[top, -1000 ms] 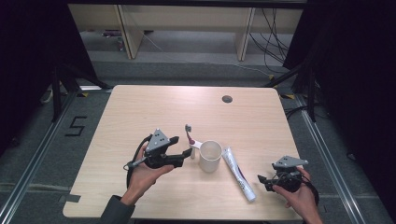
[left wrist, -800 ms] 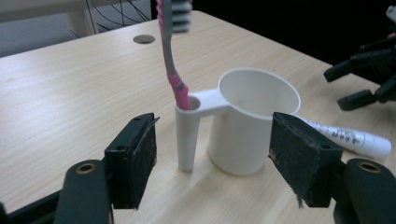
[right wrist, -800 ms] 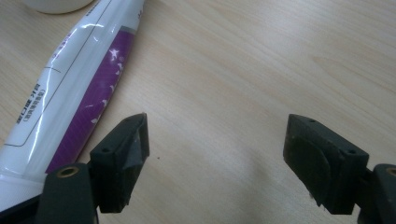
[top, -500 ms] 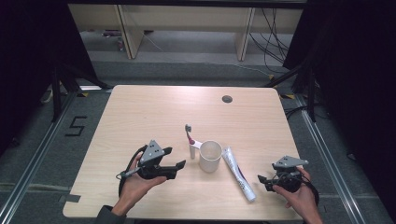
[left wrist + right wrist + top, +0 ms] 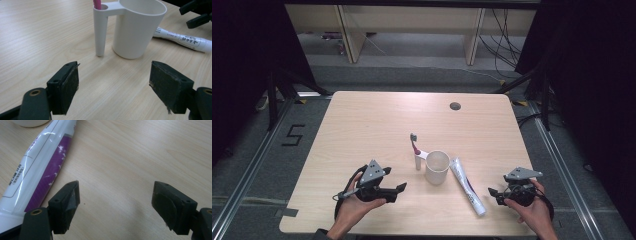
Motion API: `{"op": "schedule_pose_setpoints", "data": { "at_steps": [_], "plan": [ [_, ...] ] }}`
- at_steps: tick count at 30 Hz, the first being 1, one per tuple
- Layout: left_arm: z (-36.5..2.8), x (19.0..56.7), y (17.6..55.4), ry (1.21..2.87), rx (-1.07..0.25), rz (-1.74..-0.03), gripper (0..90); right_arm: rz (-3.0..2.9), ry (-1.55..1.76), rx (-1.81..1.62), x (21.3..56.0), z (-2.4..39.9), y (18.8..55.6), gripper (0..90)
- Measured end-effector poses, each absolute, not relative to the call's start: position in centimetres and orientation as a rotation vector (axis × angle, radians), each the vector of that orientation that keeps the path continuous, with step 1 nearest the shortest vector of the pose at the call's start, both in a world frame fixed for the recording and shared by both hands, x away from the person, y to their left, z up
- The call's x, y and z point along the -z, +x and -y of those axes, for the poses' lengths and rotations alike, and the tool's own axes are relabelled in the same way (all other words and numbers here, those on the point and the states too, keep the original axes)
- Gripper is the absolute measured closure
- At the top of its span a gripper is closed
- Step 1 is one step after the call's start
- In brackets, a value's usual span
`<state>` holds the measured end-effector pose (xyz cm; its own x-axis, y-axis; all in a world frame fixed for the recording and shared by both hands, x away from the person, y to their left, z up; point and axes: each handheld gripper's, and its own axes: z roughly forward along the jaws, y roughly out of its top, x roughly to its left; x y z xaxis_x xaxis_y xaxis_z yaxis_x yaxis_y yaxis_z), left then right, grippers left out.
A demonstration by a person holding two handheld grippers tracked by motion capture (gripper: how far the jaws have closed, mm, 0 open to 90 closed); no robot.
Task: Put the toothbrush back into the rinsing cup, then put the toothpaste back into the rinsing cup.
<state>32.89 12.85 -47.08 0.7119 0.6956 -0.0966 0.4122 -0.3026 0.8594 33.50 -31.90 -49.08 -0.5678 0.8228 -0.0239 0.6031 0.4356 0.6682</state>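
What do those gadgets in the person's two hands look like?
Each is a black hand-held claw with two blocky black jaws faced with dark pads. The left claw and right claw each carry a grey three-cornered plate on top and trail a black cable.

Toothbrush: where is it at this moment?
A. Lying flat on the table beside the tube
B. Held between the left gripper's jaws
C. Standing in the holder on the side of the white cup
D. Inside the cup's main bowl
C: the toothbrush stands upright in the narrow side holder of the white cup, with no gripper touching it.
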Motion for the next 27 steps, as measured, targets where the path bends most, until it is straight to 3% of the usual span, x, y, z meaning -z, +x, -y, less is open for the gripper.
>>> {"op": "schedule_pose_setpoints", "data": {
  "at_steps": [11,27],
  "plan": [
    [-12.9,48.0,31.4,1.966,-0.336,-0.866,16.8,-2.34,1.222,-0.891,49.1,31.8,33.5,23.6],
    [-13.4,49.6,29.5,2.063,-0.326,-0.873,16.7,-2.355,1.194,-0.914,47.6,31.5,33.5,28.9]
  ]
}}
